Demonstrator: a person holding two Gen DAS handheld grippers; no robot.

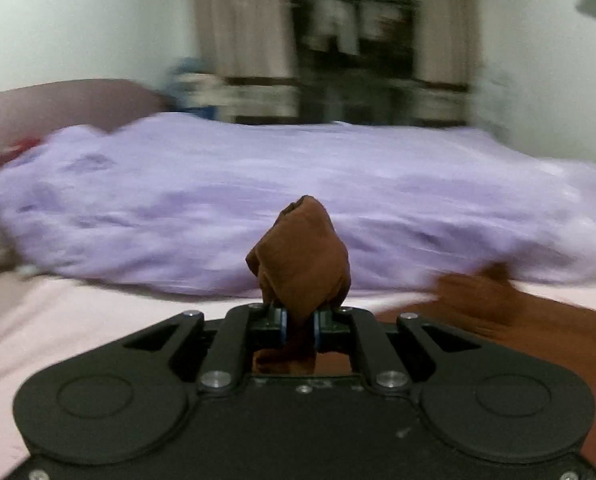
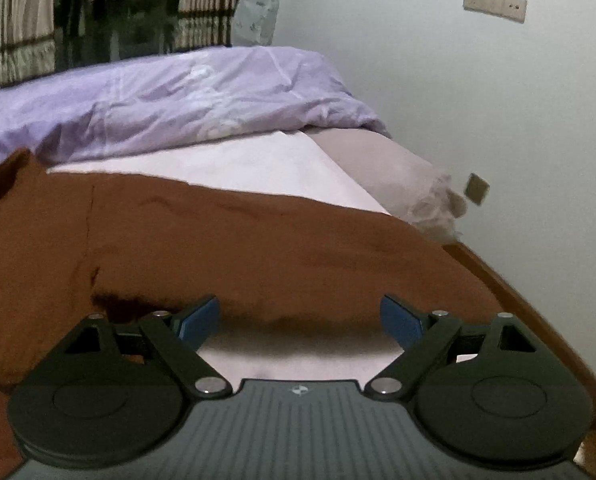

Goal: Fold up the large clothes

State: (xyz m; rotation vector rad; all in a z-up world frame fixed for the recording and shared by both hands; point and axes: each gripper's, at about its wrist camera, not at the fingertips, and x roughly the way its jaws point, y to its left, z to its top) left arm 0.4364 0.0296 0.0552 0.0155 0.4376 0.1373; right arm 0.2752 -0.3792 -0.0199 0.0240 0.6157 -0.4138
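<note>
Left tongs [image 1: 298, 326]: clamped on a bunched corner of the brown garment [image 1: 302, 248], lifted above the bed [image 1: 77, 320].
Brown garment: spread flat on the bed, long axis across the right view, its near edge just ahead of the right tongs [image 2: 300, 318].
Right tongs: wide apart, holding nothing, nearer that edge.
Purple duvet [image 2: 177, 96]: beyond the garment.

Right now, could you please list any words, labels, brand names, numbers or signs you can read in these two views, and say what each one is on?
No readable text in either view.
Right gripper: a small round emblem on its ribbed body, a mark only, no letters legible.
Wall plates: outlets or switches, no lettering legible.
Left gripper: no marking visible; this view is motion-blurred.
Brown garment and purple duvet: no visible tag or print.
</note>
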